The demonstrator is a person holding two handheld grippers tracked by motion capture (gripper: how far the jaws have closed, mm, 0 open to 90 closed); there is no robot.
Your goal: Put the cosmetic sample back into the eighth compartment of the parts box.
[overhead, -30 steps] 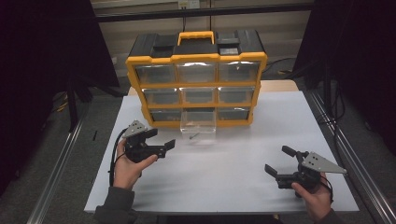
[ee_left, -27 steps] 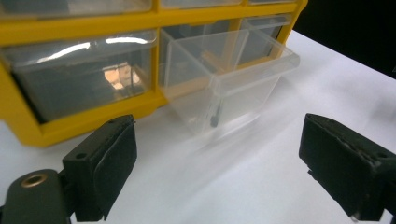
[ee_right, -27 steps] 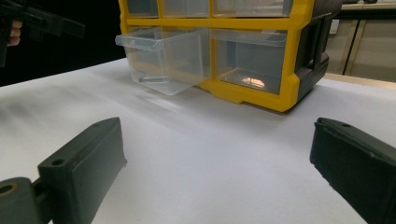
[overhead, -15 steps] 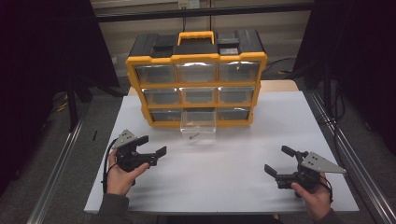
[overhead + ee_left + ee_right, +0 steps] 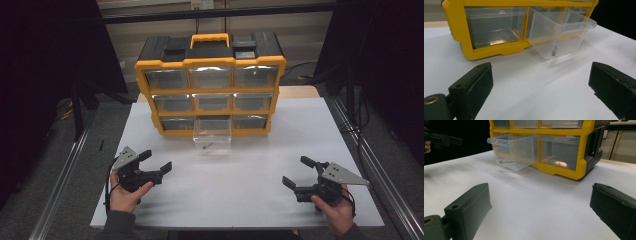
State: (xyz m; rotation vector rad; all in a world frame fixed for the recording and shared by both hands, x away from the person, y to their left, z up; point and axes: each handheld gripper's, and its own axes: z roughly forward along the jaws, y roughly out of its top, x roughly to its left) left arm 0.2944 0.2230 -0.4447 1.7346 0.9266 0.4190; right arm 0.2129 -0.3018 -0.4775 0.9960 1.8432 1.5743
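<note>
A yellow and black organizer cabinet with clear drawers stands at the back of the white table. Its bottom middle drawer is pulled out, and a small dark screw lies inside. In the left gripper view the drawer and screw lie ahead to the right. My left gripper rests low at the front left, well short of the drawer. Its jaws have just been opening and nothing is between them. At the front right my right gripper stands open and empty, facing the drawer.
White table surface stretches between both grippers and the cabinet. Metal rails run along the table's sides, with dark floor beyond. In the right gripper view the other gripper shows far off at the top left.
My left hand has drawn back from the drawer toward the table's front left and sunk lower, its jaws a little wider. The right hand has kept still.
</note>
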